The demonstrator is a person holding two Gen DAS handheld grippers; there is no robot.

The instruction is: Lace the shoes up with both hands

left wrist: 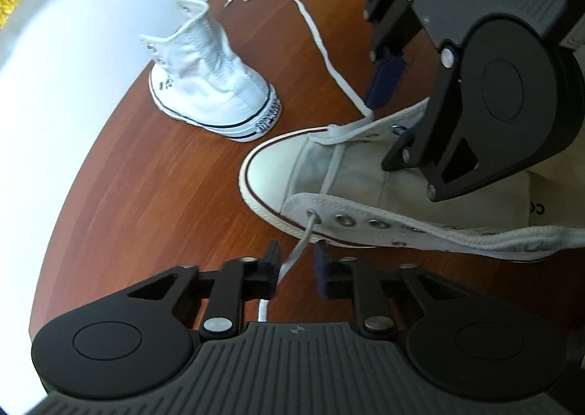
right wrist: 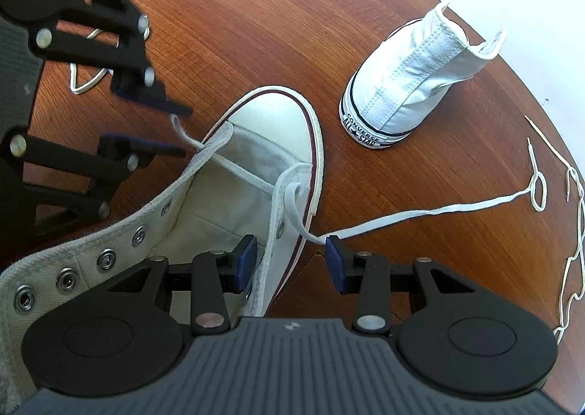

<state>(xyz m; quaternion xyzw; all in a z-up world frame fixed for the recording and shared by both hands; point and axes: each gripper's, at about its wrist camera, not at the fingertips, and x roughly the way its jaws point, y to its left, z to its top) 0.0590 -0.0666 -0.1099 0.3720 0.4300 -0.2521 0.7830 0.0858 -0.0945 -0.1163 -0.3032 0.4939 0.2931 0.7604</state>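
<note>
Two tongs at the toe of the off-white high-top, lace through the first eyelets only.

The off-white high-top sneaker (right wrist: 256, 144) lies on my round wooden table (right wrist: 256, 12), toe pointing away from me, its white shoelace (right wrist: 248, 177) crossing once between the bottom eyelets. My left tongs (left wrist: 296, 265) stand open at the shoe's left flank; the lace end from that eyelet runs down between the fingers, but I cannot tell whether either pad touches it. My right tongs (right wrist: 292, 261) gape wide over the right eyelet row, one blue pad inside the shoe and one outside, gripping nothing; the lace's long tail passes the outer pad and trails across the table. A second, whiter high-top (right wrist: 413, 86) stands upright beyond the toe, heel toward me, well apart. A loose lace (right wrist: 570, 261) sprawls near the table edge.
</note>
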